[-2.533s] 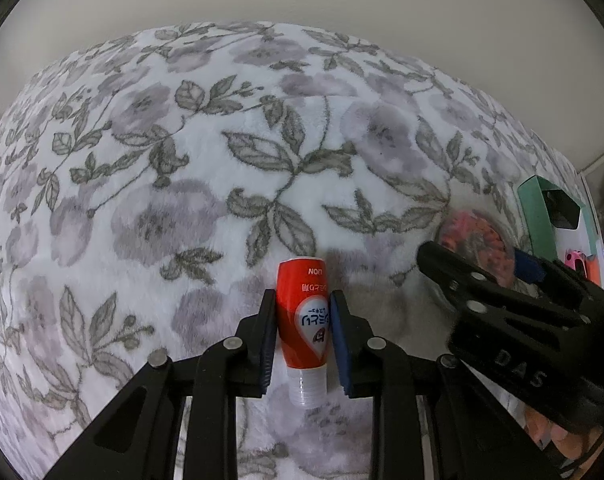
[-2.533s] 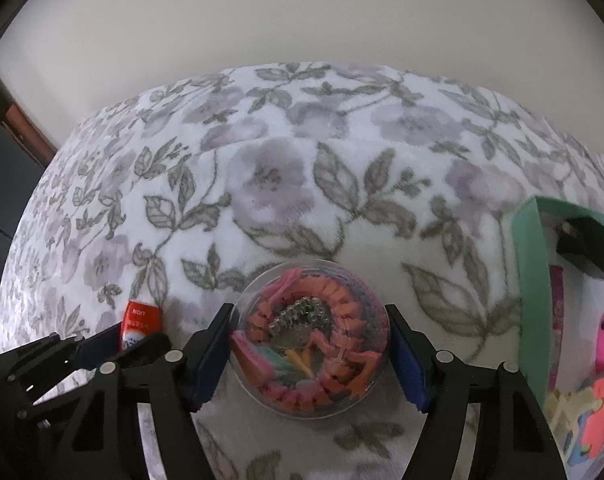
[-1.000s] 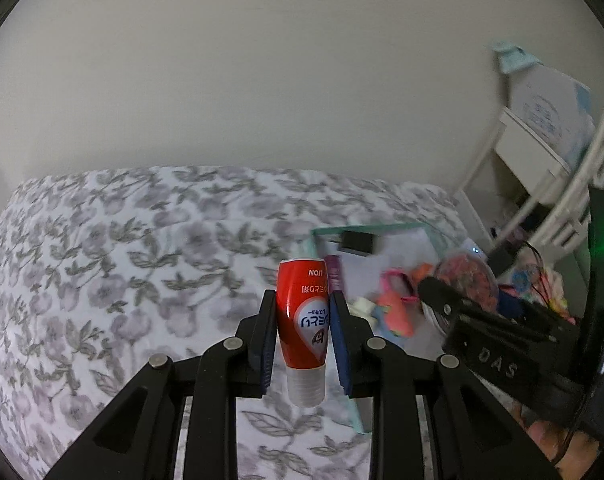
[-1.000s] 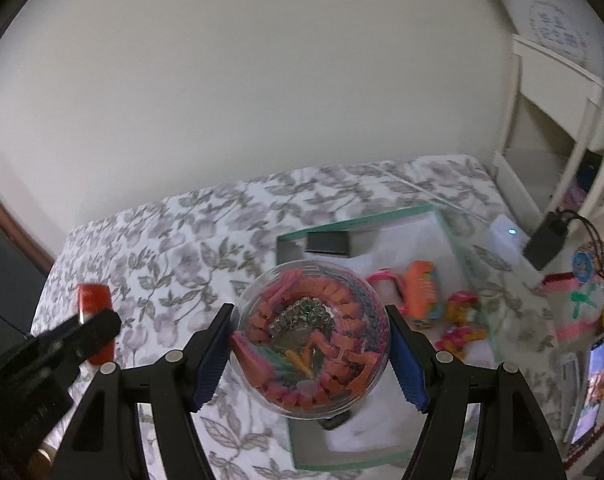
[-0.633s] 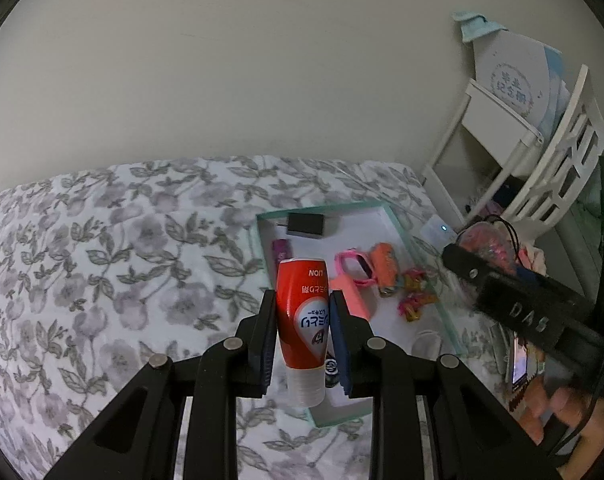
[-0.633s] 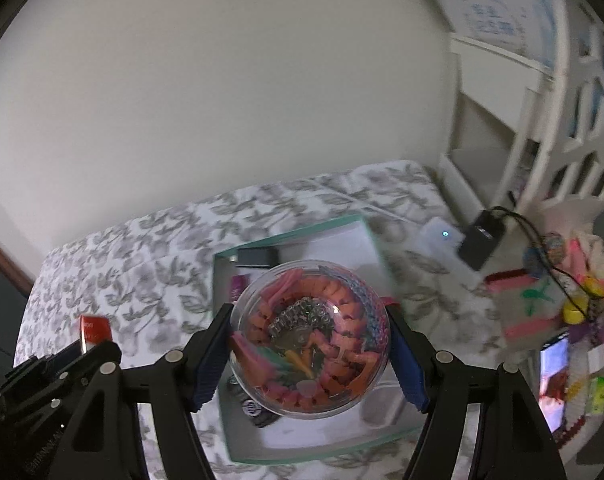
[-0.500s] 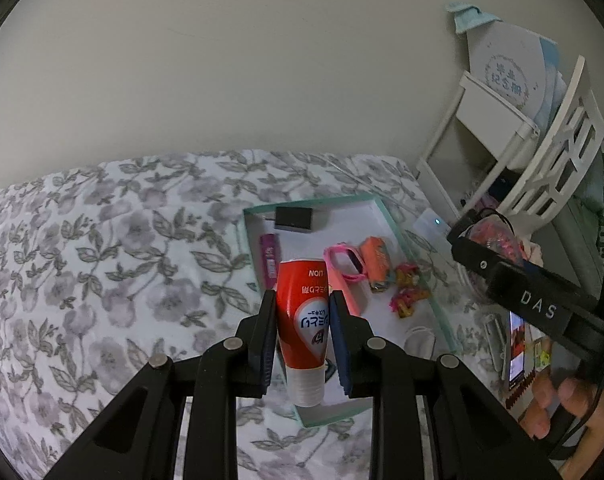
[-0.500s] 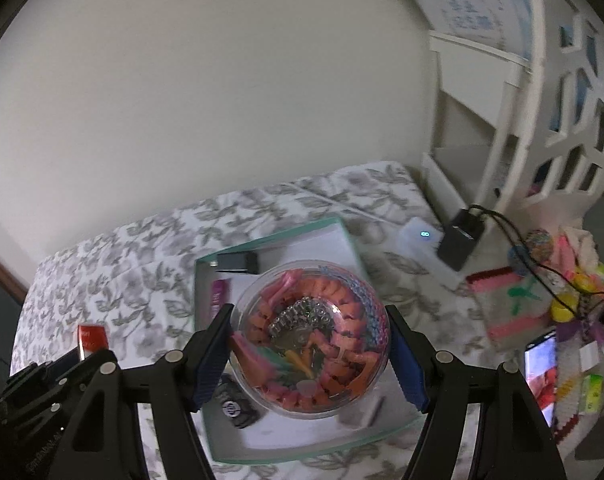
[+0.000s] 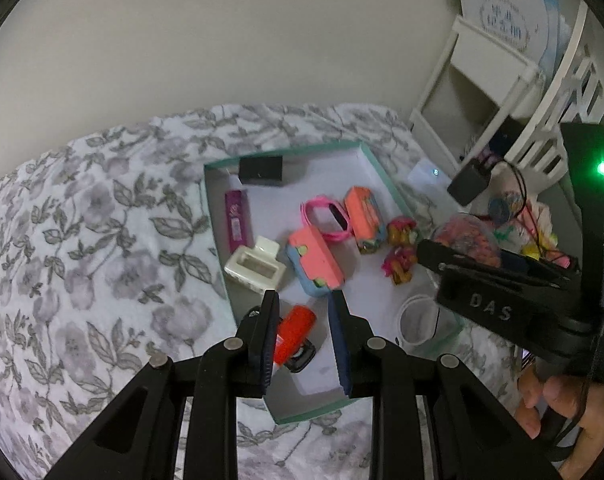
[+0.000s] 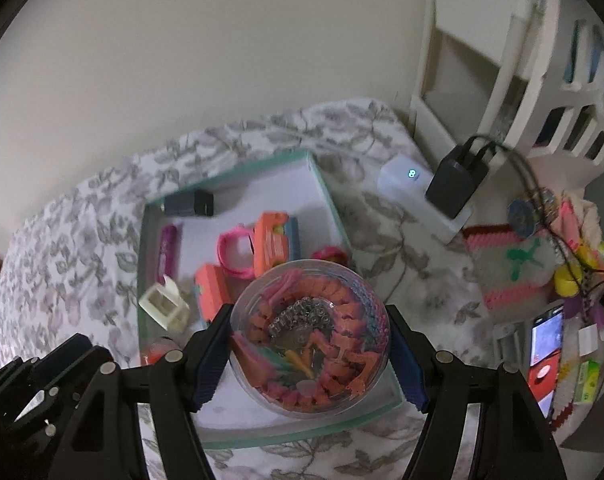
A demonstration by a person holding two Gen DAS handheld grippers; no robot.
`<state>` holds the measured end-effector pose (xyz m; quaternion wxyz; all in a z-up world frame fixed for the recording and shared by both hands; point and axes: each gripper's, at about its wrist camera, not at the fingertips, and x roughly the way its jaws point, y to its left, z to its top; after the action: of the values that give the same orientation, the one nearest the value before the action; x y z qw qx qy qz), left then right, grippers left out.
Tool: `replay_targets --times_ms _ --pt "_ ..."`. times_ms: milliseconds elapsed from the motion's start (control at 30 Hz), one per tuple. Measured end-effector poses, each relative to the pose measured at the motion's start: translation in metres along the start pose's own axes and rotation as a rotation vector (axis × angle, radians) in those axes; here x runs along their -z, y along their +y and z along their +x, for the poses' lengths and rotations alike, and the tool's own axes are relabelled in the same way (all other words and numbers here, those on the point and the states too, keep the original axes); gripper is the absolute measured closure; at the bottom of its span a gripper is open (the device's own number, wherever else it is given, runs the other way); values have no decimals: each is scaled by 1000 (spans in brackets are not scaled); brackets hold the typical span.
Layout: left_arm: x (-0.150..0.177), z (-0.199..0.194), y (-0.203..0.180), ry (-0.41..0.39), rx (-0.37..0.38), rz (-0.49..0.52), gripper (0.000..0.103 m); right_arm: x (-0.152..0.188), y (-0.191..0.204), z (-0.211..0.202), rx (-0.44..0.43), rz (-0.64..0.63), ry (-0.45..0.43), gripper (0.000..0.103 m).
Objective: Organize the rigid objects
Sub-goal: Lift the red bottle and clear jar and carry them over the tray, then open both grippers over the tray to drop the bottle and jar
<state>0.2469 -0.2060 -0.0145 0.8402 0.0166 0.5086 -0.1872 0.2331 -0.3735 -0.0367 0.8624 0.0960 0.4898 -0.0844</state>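
Hovering over the teal-rimmed tray (image 9: pixel 376 168), the left gripper (image 9: pixel 304 312) stands spread, and the red tube (image 9: pixel 292 334) lies loose below its fingers, apparently just let go (log reads shut). The right gripper (image 10: pixel 310 344) pinches the round clear case (image 10: pixel 310 332) above the tray, likely next to go in.

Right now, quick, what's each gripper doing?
Left gripper: fingers apart, gripping nothing; red tube loose below them.
Right gripper: closed on the clear round container.
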Motion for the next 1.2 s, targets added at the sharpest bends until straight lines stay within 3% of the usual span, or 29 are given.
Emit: replay_targets --times_ms 367,900,1000,1067,1200 --pt "5 21 3 53 4 -15 77 9 11 37 6 -45 94 29" --pt "7 30 45 77 -28 -133 76 23 30 79 40 -115 184 29" --pt "8 29 55 77 -50 -158 65 23 31 80 52 -125 183 28" --pt "9 26 62 68 -57 -170 47 23 33 81 59 -130 181 28" --pt "13 18 77 42 -72 -202 36 27 38 81 76 -142 173 28"
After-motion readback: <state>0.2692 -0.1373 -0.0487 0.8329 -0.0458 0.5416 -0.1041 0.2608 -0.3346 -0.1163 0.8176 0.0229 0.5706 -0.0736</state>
